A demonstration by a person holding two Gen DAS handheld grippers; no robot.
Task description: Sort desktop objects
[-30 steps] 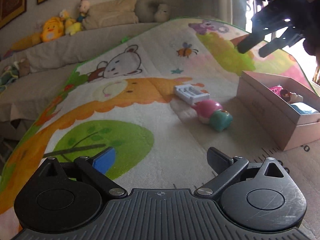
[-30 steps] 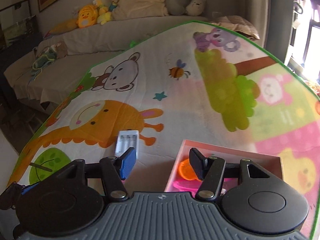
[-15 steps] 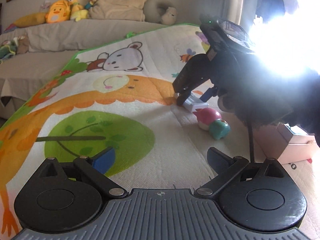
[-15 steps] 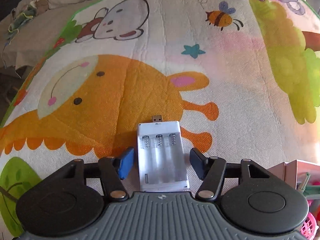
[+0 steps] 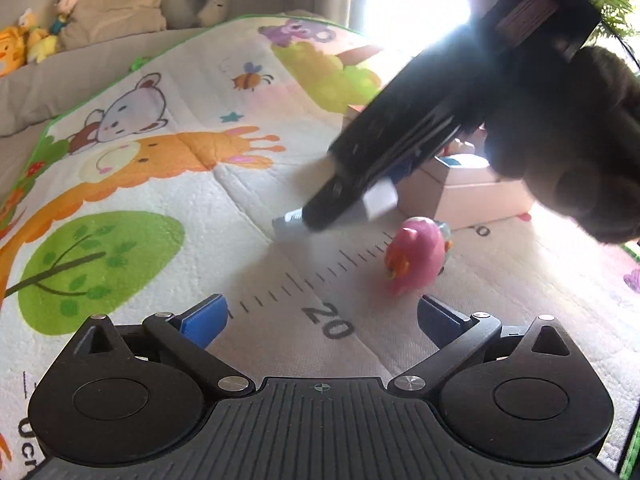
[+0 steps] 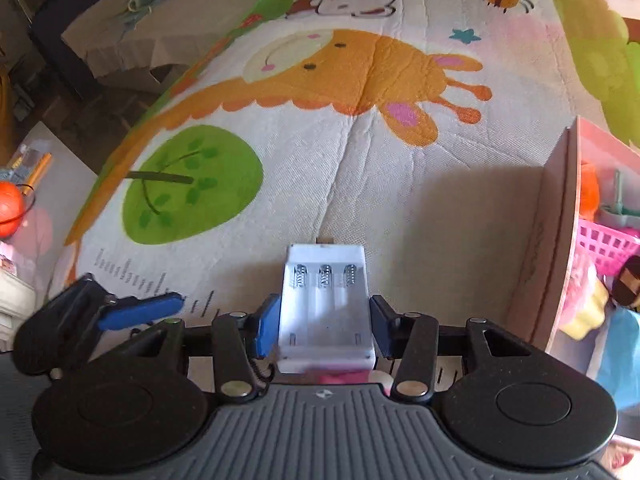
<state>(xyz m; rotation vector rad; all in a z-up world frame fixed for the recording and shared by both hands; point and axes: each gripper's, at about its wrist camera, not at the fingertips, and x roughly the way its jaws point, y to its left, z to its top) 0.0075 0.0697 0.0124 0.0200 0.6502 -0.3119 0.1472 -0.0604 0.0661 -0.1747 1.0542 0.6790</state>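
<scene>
1. A second ago we saw the white battery charger [image 6: 326, 308] lying flat on the play mat [image 6: 360, 168] with the right gripper [image 6: 325, 326] high above the box; now its pads are closed against the charger's two long sides.
2. In the left wrist view the charger's near end is raised and its far end is low by the mat at 9 o'clock from the pink toy [image 5: 418, 258]; whether that end touches, blur keeps us from telling.
3. We see the left gripper [image 5: 320, 318] standing wide apart and empty, over the printed ruler [image 5: 332, 268].
4. The pink toy lies on the mat at 1 o'clock from the left gripper.
5. The cardboard box [image 6: 556, 240], holding a pink basket [image 6: 604, 242], sits at 3 o'clock from the charger.
</scene>
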